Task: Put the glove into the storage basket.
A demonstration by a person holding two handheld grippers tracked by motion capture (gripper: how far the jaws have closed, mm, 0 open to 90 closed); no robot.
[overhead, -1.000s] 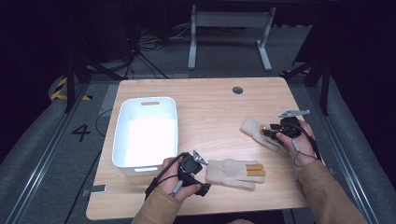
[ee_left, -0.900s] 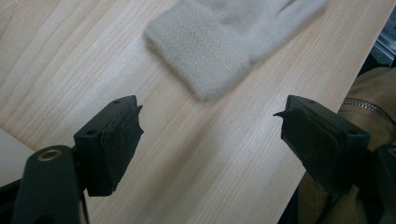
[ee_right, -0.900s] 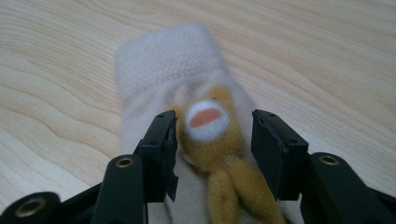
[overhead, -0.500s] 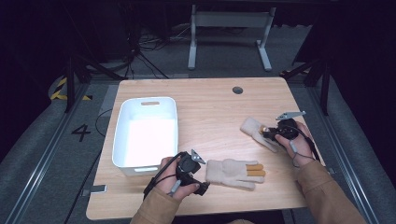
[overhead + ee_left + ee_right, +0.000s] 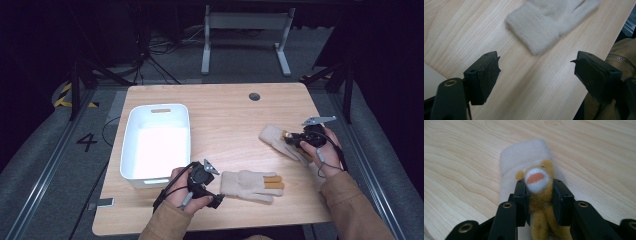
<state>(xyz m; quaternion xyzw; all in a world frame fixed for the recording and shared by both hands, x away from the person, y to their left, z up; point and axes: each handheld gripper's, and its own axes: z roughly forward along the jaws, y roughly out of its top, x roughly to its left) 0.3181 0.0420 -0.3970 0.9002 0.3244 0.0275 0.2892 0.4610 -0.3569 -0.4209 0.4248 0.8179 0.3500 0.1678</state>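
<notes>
right gripper (image 5: pixel 539 195) clamping glove (image 5: pixel 524 157) (orange patch), jaws just closing

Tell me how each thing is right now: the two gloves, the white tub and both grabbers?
Right gripper: jaws just closed, pinching the right glove's mustard bear piece.
Right glove: lying flat, gripped.
Left gripper: open, just short of the cuff.
Left glove: flat, untouched.
White tub: upright, nothing inside.

Right gripper (image 5: pixel 539 202) jaws clamp the glove's (image 5: pixel 524 160) yellow plush figure (image 5: pixel 537 180) — table (image 5: pixel 461 157) beneath.
</notes>
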